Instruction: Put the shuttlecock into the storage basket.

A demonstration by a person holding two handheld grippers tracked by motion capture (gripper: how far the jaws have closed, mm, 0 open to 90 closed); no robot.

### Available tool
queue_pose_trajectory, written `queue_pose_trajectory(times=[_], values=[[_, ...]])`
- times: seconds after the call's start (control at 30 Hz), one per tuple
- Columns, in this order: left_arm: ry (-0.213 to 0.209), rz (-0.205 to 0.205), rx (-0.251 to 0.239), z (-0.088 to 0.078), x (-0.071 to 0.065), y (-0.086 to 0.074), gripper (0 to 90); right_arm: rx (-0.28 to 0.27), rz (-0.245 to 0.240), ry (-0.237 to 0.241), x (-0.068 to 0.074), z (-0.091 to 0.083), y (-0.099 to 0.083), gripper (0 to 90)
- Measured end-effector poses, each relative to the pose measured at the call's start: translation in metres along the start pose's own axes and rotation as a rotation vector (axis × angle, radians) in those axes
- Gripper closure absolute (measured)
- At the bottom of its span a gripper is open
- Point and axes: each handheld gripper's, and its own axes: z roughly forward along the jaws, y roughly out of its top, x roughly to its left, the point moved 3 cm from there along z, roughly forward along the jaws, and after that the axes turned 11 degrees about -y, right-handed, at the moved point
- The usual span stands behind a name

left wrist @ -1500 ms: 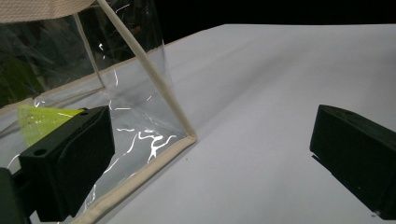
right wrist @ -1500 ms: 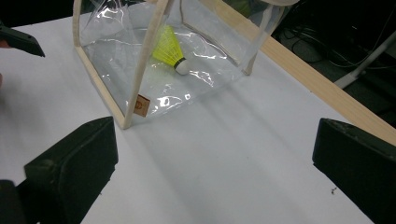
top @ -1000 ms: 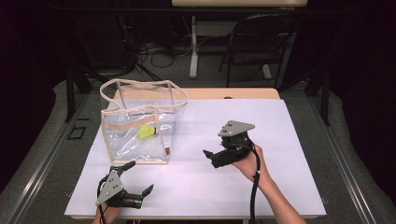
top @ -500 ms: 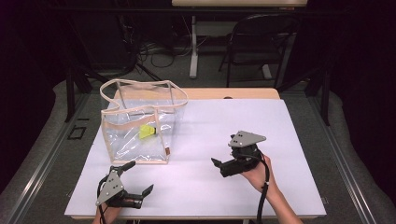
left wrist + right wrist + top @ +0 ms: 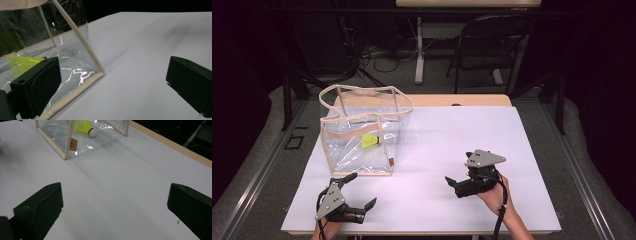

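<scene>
A clear plastic tote bag (image 5: 343, 150) with beige trim stands upright on the left part of the white table (image 5: 452, 135). A yellow shuttlecock (image 5: 369, 141) lies inside it. My left gripper (image 5: 362, 190) rests near the table's front left edge, just in front of the bag, jaws wide open and empty. The left gripper view has the bag's corner (image 5: 82, 45) and the shuttlecock (image 5: 21, 64) close by its gripper (image 5: 112, 82). My right gripper (image 5: 453, 186) sits front right, open and empty, pointing left. From the right gripper (image 5: 112, 205), the bag (image 5: 67, 142) and shuttlecock (image 5: 86, 126) lie farther off.
A wooden strip (image 5: 462, 100) borders the table's far edge. Behind the table stand a black folding chair (image 5: 492, 45) and a desk leg (image 5: 418, 50) with cables on the floor. A wide stretch of bare white table lies between the two grippers.
My right gripper has moved right and toward the front edge, lower to the table, still open. The left gripper and the bag have stayed put.
</scene>
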Motion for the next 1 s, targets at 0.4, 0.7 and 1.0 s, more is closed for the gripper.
queue_pose_trajectory(times=[0.4, 0.7, 1.0], values=[[-0.001, -0.001, -0.001, 0.001, 0.000, 0.000, 0.0, -0.009, -0.017, -0.004, 0.004, -0.004, -0.022, 0.1], [-0.001, -0.003, 0.000, 0.002, 0.000, 0.000, 0.0, -0.023, -0.029, 0.000, 0.006, -0.010, -0.036, 0.1], [-0.004, -0.004, 0.004, 0.002, -0.001, 0.000, 0.0, -0.053, -0.049, -0.004, 0.008, -0.017, -0.053, 0.1]])
